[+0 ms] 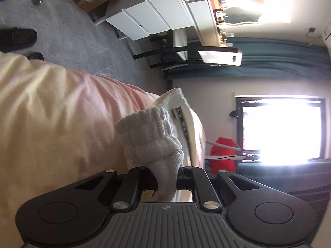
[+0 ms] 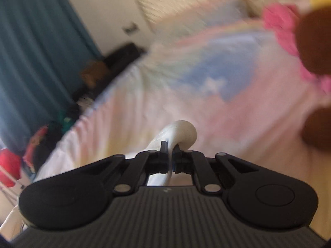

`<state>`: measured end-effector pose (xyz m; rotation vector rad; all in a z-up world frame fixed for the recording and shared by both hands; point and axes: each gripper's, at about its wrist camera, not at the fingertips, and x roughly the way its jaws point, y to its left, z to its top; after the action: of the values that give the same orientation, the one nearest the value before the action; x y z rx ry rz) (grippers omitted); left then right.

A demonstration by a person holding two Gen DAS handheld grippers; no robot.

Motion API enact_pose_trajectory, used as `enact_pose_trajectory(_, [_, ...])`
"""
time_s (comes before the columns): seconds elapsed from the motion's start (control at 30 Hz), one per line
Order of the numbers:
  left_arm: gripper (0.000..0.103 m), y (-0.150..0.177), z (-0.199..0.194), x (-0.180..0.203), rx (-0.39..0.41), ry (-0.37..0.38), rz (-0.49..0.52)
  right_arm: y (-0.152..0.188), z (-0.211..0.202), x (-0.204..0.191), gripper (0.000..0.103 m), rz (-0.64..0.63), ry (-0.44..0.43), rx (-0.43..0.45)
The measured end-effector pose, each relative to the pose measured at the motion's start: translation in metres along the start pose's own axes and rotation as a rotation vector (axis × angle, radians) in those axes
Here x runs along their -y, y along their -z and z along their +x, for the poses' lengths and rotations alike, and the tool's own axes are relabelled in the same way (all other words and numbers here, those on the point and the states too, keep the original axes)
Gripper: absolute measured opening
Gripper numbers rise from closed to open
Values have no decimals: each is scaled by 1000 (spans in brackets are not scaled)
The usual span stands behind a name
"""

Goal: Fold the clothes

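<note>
A white ribbed knit garment (image 1: pixel 151 136) bunches up in front of my left gripper (image 1: pixel 167 171), whose jaws are shut on a fold of it; more of the garment trails back toward a ribbed hem (image 1: pixel 175 97). It hangs over a bed with a pale yellow and pink cover (image 1: pixel 58 111). In the blurred right wrist view my right gripper (image 2: pixel 170 157) is shut on a thin white fold of cloth (image 2: pixel 182 130) that loops over just beyond the fingertips, above the pastel bed cover (image 2: pixel 238 107).
The left view is rolled sideways: white drawers (image 1: pixel 149 18), a black chair (image 1: pixel 186 55), teal curtains (image 1: pixel 279 60), a bright window (image 1: pixel 283 128), a red bag (image 1: pixel 223 150), dark slippers (image 1: pixel 18 37) on grey floor. Right view: pink and brown soft toys (image 2: pixel 300 47), a teal curtain (image 2: pixel 35 47).
</note>
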<state>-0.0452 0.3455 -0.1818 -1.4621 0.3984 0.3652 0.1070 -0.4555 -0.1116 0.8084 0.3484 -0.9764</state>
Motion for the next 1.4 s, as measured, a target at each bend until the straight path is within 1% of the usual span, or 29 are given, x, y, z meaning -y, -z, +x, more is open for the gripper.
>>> enact_pose_trajectory(0.03, [13, 0, 7, 6, 0, -61, 24, 1, 7, 4, 7, 0, 57, -45])
enact_pose_trajectory(0.1, [16, 0, 5, 5, -4, -112, 37, 7, 22, 6, 9, -48, 156, -110])
enact_pose_trajectory(0.13, [18, 0, 4, 5, -3, -132, 49, 9, 27, 8, 10, -52, 185, -132])
enact_pose_trajectory(0.2, [24, 1, 1, 14, 3, -169, 114, 13, 32, 16, 12, 2, 199, -162])
enact_pose_trajectory(0.23, [25, 2, 1, 19, 6, -179, 154, 14, 32, 17, 18, 12, 212, -167])
enact_pose_trajectory(0.27, [28, 3, 0, 24, 9, -188, 191, 15, 30, 15, 29, 0, 229, -159])
enact_pose_trajectory(0.3, [38, 6, -1, 30, 10, -194, 221, 15, 26, 11, 36, -20, 233, -137])
enact_pose_trajectory(0.33, [42, 9, -2, 35, 15, -203, 250, 15, 21, 8, 55, -36, 221, -109])
enact_pose_trajectory(0.37, [51, 13, -3, 39, 27, -216, 275, 15, 16, 6, 75, -46, 205, -81])
enact_pose_trajectory(0.4, [58, 17, -5, 44, 39, -230, 302, 14, 11, 4, 82, -48, 184, -55])
enact_pose_trajectory(0.43, [59, 23, -6, 51, 53, -246, 335, 12, 7, 1, 86, -51, 169, -35])
enact_pose_trajectory(0.5, [68, 34, -11, 59, 85, -271, 389, 9, 1, -6, 85, -67, 135, -7])
enact_pose_trajectory(0.6, [76, 55, -19, 71, 164, -296, 472, 7, -10, -22, 85, -127, 96, 61])
enact_pose_trajectory(0.63, [77, 63, -22, 75, 191, -301, 505, 7, -15, -28, 85, -144, 75, 89])
enact_pose_trajectory(0.67, [80, 72, -24, 80, 220, -299, 549, 7, -19, -33, 85, -158, 44, 113])
enact_pose_trajectory(0.73, [81, 91, -25, 92, 274, -286, 645, 7, -24, -44, 85, -197, -20, 159])
enact_pose_trajectory(0.8, [84, 109, -24, 102, 288, -265, 732, 7, -23, -54, 85, -233, -84, 172])
enact_pose_trajectory(0.87, [87, 128, -19, 112, 275, -229, 824, 8, -11, -61, 85, -248, -165, 115])
enact_pose_trajectory(0.9, [87, 137, -16, 116, 260, -209, 867, 8, -2, -64, 85, -244, -211, 66])
enact_pose_trajectory(0.93, [87, 145, -11, 118, 229, -187, 902, 10, 12, -64, 85, -223, -261, -12])
enact_pose_trajectory(0.97, [87, 152, -7, 119, 197, -169, 928, 11, 26, -62, 85, -203, -298, -79])
enact_pose_trajectory(1.0, [87, 159, -2, 120, 167, -156, 947, 12, 37, -61, 85, -193, -314, -118])
enact_pose_trajectory(1.03, [87, 167, 4, 119, 144, -149, 960, 12, 46, -60, 85, -193, -321, -136])
enact_pose_trajectory(1.07, [87, 173, 8, 118, 137, -147, 964, 13, 56, -59, 86, -192, -328, -154])
enact_pose_trajectory(1.13, [87, 183, 15, 116, 140, -144, 973, 15, 71, -59, 86, -208, -322, -172])
enact_pose_trajectory(1.23, [87, 198, 28, 114, 142, -137, 1016, 21, 86, -63, 86, -257, -292, -195])
enact_pose_trajectory(1.33, [87, 207, 41, 113, 95, -129, 1060, 32, 98, -69, 86, -346, -265, -250])
enact_pose_trajectory(1.4, [87, 212, 46, 112, 73, -124, 1073, 38, 93, -72, 83, -408, -268, -244])
